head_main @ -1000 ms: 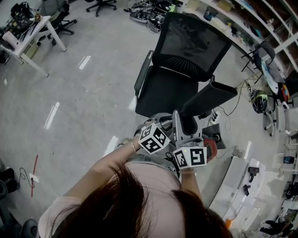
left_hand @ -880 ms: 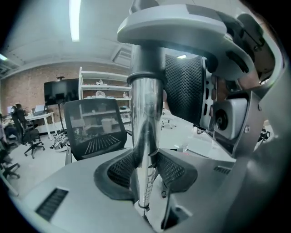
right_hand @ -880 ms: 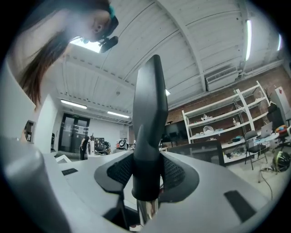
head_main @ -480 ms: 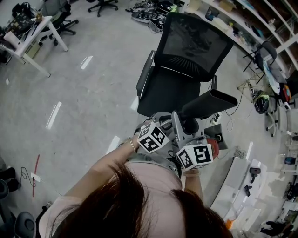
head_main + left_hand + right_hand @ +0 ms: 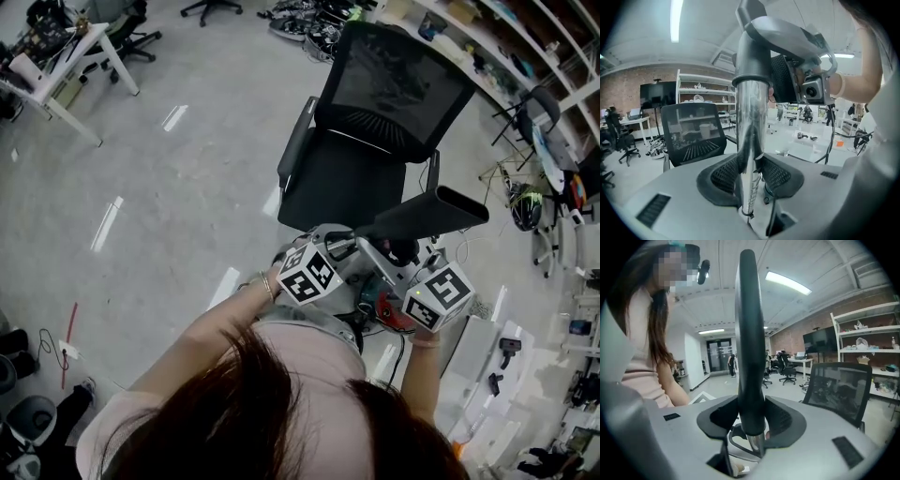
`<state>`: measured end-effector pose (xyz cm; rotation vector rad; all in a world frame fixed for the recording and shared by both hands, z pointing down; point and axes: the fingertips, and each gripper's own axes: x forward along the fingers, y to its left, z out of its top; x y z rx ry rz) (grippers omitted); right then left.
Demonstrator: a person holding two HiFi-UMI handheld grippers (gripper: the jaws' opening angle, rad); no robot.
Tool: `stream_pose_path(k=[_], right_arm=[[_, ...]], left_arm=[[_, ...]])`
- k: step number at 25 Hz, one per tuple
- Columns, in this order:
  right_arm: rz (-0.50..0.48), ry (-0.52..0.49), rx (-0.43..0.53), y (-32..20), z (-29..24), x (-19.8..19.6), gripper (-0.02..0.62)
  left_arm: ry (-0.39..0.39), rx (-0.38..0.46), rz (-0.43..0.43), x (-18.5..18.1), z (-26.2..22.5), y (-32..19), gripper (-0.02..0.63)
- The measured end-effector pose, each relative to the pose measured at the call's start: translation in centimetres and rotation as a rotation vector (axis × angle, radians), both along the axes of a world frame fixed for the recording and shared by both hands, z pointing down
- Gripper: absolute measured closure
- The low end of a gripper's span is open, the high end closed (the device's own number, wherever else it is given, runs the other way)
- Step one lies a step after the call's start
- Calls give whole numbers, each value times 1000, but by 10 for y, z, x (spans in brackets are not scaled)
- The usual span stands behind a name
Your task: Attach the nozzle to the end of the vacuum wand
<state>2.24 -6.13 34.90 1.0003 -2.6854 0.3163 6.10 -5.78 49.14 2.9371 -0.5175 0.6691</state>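
In the left gripper view a shiny silver vacuum wand (image 5: 751,122) stands upright between the jaws, and my left gripper (image 5: 750,171) is shut on it. A dark grey collar (image 5: 751,61) sits over the wand's upper end, close to my other gripper's body. The black nozzle (image 5: 750,333) rises straight up in the right gripper view with my right gripper (image 5: 752,416) shut on its neck. From the head view the nozzle (image 5: 427,214) slants up to the right above both marker cubes, the left gripper (image 5: 339,246) beside the right gripper (image 5: 405,267).
A black mesh office chair (image 5: 375,122) stands right beyond the grippers. A white desk (image 5: 56,66) is at the far left, shelves and cables (image 5: 520,202) on the right, and a white bench (image 5: 487,375) with small tools at the lower right.
My right gripper has swung right and lower, and the nozzle now lies flatter and points further right. The left gripper has hardly moved.
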Motion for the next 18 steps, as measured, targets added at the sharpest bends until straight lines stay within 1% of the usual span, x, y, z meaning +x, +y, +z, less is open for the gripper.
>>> stream_pose_path(k=[1, 3, 6, 9, 16, 18], right_arm=[[-6, -2, -2, -1, 1, 0, 408], [35, -1, -14, -4, 2, 0, 408], [180, 21, -40, -10, 3, 1, 409], [321, 3, -47, -14, 5, 5, 408], [537, -28, -29, -15, 5, 11, 409], [550, -41, -33, -13, 5, 11, 410]], left_arm=[[0, 1, -5, 0, 0, -1, 454], [-2, 0, -15, -1, 1, -3, 454], [-6, 2, -24, -1, 1, -6, 454], [-11, 8, -31, -1, 3, -8, 454], [-30, 16, -38, -1, 3, -8, 454], [-25, 12, -32, -1, 2, -7, 454]])
